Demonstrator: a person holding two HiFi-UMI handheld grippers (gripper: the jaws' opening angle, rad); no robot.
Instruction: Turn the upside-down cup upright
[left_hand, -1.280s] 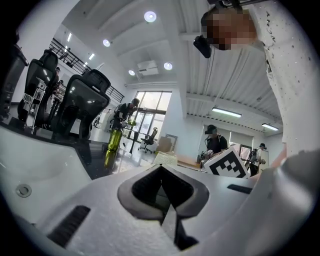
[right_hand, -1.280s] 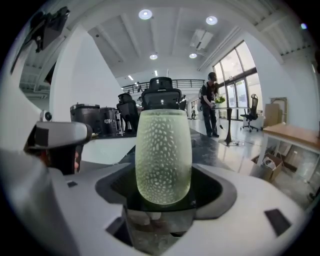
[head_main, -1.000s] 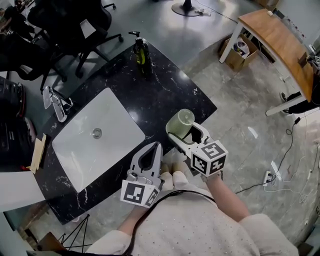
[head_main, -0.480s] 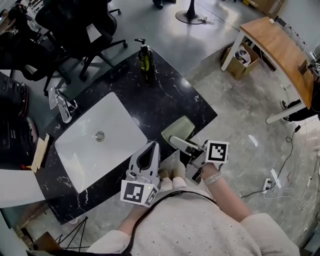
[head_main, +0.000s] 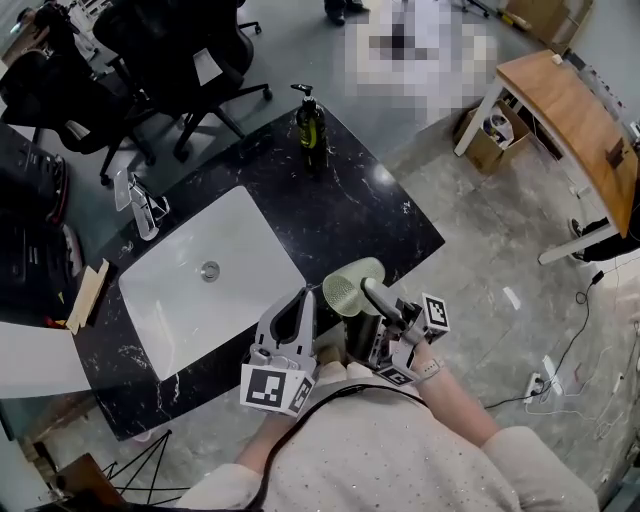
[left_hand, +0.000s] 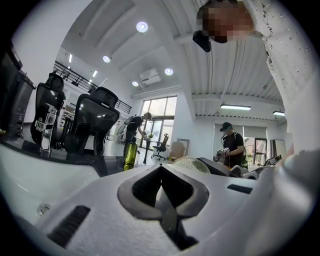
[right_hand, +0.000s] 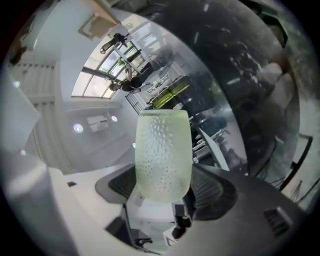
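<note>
A pale green dimpled cup (head_main: 352, 288) hangs tilted on its side above the near edge of the black counter (head_main: 350, 200). My right gripper (head_main: 366, 298) is shut on it, rolled over with its marker cube turned to the right. In the right gripper view the cup (right_hand: 163, 155) fills the space between the jaws, and my right gripper (right_hand: 163, 186) clamps its lower part. My left gripper (head_main: 306, 298) rests just left of the cup, shut and holding nothing. In the left gripper view the cup's dimpled wall (left_hand: 192, 164) shows just past the closed left gripper (left_hand: 162, 192).
A white sink basin (head_main: 160, 300) is set in the counter, with a chrome tap (head_main: 140, 205) at its far left. A green soap bottle (head_main: 310, 122) stands at the counter's far edge. Office chairs (head_main: 150, 60) stand behind; a wooden desk (head_main: 570, 110) and a box (head_main: 490, 130) are at right.
The right gripper has rolled over with the cup, tipping it from base-up onto its side, and drawn it nearer the left gripper. The left gripper stayed put.
</note>
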